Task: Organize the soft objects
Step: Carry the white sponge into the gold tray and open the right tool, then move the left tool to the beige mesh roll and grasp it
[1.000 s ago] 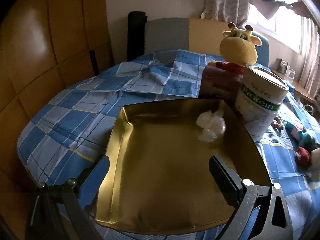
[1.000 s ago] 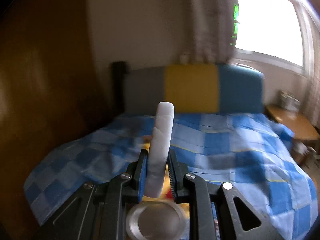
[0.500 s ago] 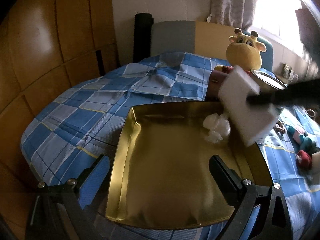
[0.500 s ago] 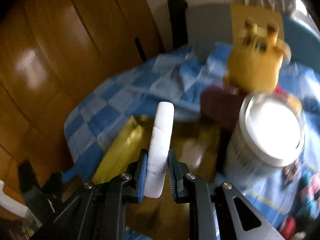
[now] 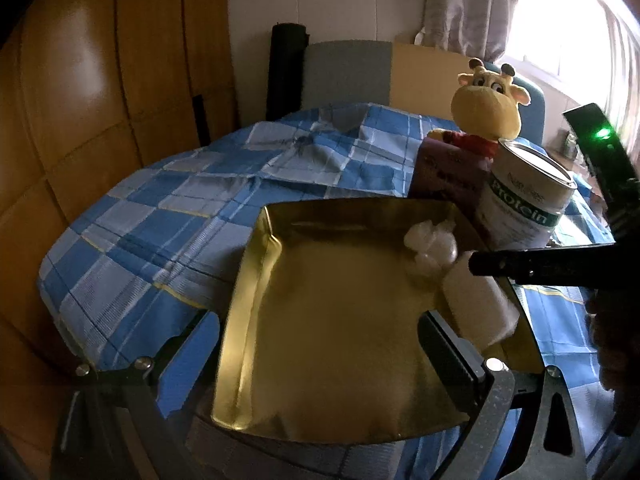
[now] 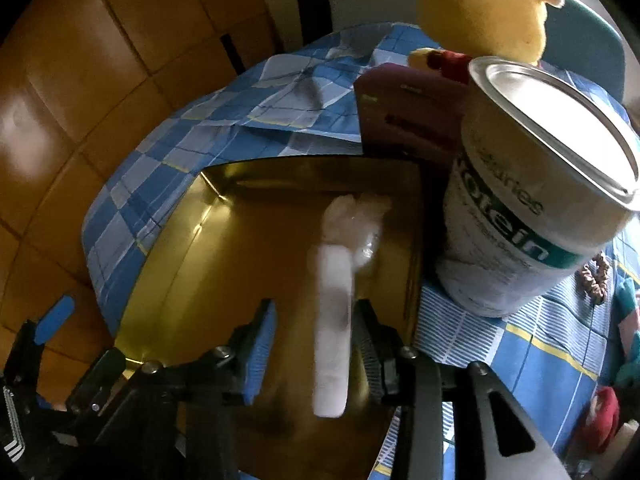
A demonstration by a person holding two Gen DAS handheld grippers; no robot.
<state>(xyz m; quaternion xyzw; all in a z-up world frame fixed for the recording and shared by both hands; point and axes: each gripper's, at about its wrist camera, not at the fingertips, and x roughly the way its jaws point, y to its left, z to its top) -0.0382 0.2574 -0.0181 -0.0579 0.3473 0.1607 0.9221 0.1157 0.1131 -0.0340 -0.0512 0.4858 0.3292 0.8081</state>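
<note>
A gold tray lies on the blue checked bed. A white fluffy wad sits at its far right. A white foam pad is on edge in the tray, blurred, between the spread jaws of my right gripper, close to the right finger. The right gripper is open and reaches in from the right in the left wrist view. My left gripper is open and empty over the tray's near edge.
A protein can, a maroon box and a yellow plush giraffe stand right of the tray. Small toys and a scrunchie lie farther right. A wooden wall is on the left.
My right gripper swung down over the tray with the foam pad, then opened; the pad now stands loose between its jaws. The left gripper stayed open and eased back a little.
</note>
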